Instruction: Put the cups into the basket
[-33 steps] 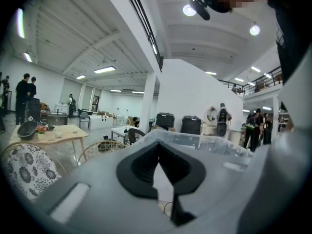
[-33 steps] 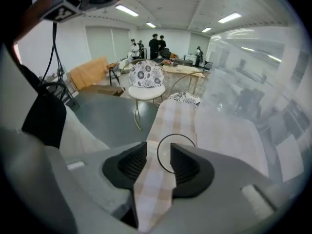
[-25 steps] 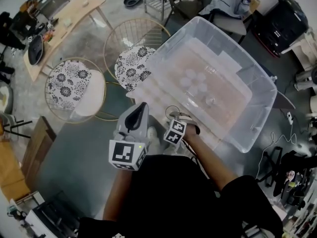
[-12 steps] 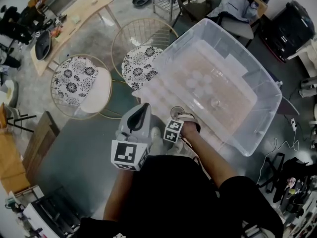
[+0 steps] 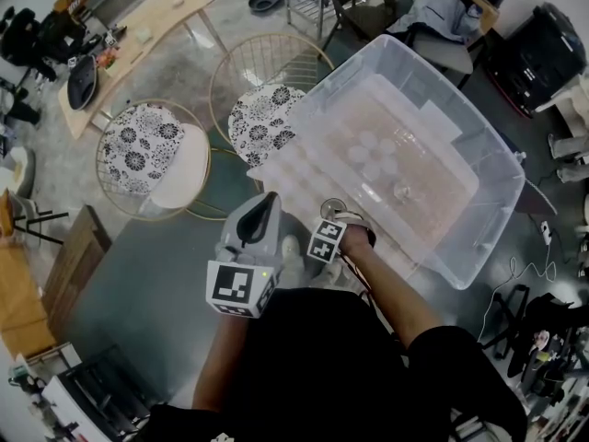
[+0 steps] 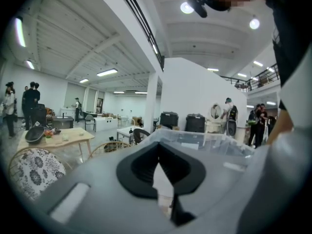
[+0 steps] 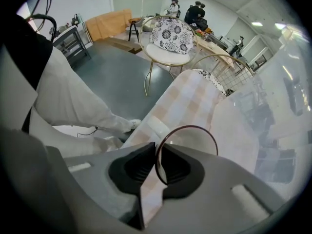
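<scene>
Clear cup rim between right tongs, just closing, seemingly pinched; left tongs together, empty.

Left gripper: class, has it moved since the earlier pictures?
No. The left gripper still sits just short of the tub's near corner.

Cups inside basket; one cup before basket; chairs left; table behind chairs.

cup: clear, glossy | bin: translucent plastic | chair: wire metal
</scene>
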The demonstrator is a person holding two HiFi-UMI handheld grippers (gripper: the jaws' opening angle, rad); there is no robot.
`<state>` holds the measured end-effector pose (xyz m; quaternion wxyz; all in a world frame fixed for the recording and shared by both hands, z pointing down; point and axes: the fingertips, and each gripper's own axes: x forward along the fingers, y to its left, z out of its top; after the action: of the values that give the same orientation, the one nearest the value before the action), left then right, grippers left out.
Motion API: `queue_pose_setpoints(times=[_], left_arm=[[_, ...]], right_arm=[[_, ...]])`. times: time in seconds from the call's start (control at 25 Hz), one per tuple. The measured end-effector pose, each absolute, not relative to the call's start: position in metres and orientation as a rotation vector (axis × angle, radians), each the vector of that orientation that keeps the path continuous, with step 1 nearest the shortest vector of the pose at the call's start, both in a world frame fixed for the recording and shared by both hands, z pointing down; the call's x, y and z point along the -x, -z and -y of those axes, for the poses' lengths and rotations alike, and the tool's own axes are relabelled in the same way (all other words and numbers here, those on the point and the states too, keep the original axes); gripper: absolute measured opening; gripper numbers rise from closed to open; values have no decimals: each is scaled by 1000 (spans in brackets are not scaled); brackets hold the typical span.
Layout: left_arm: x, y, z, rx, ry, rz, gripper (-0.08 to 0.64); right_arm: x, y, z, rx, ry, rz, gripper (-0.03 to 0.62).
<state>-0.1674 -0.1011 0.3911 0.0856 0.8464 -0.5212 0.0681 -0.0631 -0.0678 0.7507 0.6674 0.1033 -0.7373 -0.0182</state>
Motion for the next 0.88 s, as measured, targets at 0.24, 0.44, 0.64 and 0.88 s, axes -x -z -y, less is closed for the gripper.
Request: queue_pose_setpoints(times=[0.24, 0.44, 0.64, 0.88], left_arm=[[167, -392, 103, -2533, -213, 1539, 6], [165, -393, 103, -2539, -221, 1521, 6], [160, -394, 104, -2543, -212, 1511, 6], [153, -396, 107, -2547, -219, 1500, 6]], right_arm=[[66, -742, 64, -273, 24, 1717, 41], [73, -732, 63, -291, 20, 1750, 41], [83, -710, 64, -327, 1, 1841, 41], [91, -678, 67, -360, 14, 1925, 41]])
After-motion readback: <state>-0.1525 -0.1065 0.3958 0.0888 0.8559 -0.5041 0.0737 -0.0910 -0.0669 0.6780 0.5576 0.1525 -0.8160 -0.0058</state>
